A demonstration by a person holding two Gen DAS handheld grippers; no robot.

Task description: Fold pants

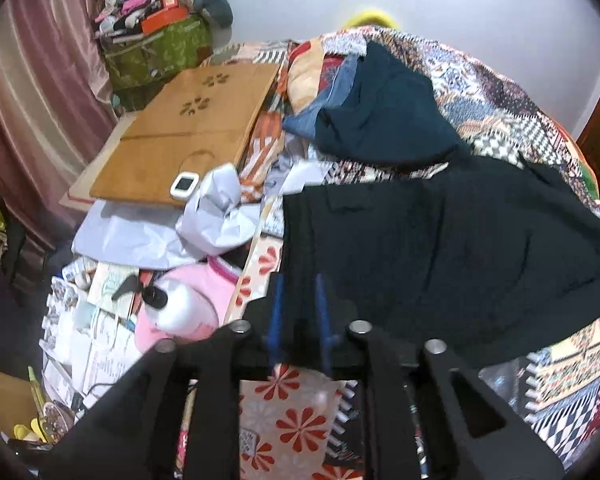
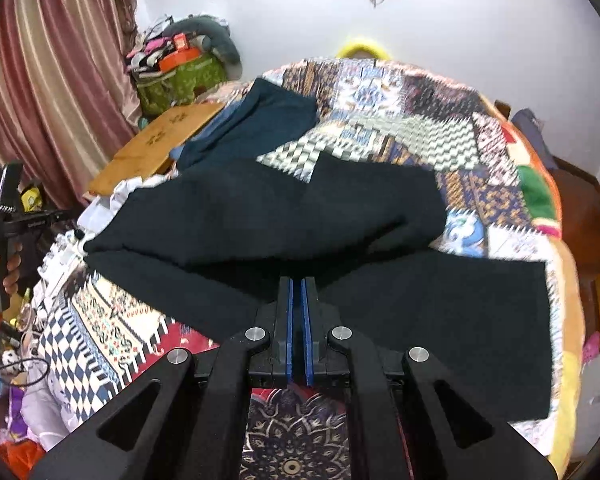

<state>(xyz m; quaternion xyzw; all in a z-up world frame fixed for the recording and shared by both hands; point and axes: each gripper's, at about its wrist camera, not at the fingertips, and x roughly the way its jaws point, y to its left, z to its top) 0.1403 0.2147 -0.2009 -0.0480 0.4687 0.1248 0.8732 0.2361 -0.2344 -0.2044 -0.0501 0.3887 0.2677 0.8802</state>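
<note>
Two claws over a bed w/ a multicoloured patchwork quilt (image 2: 384, 120). Black fabric pants (image 2: 284, 208) lie spread on the quilt, roughly mid-bed, partly doubled over so an upper layer sits on a lower one; a dark teal folded garment (image 2: 260, 120) lies farther back, just behind them, touching or overlapping at the edge. Right claw (image 2: 298, 280): blue-padded fingers (image 2: 289, 304) pressed nearly together, only a thin slit between; tips sit right at the pants' fold edge, but black on black, so can't tell if cloth is pinched. Left claw (image 1: 298, 280): blue-edged fingers (image 1: 277, 312) stand a narrow gap apart, tips over the near-left edge of the pants (image 1: 440, 248); view is blurred, so whether fabric is between them is unclear. From the right wrist view, a person's hand (image 2: 8, 272) grips the left claw's handle at far left, orange sleeve below it. Left of the bed: brown wooden board w/ paw-print cutouts (image 1: 188, 120), small white square device (image 1: 185, 186) on its near edge, crumpled white paper (image 1: 216, 216), pink and white plush toy (image 1: 188, 308). Pink-striped curtain (image 1: 32, 92) hangs on the left; green patterned bag (image 1: 160, 52) piled w/ clutter in the corner by the white wall.
</note>
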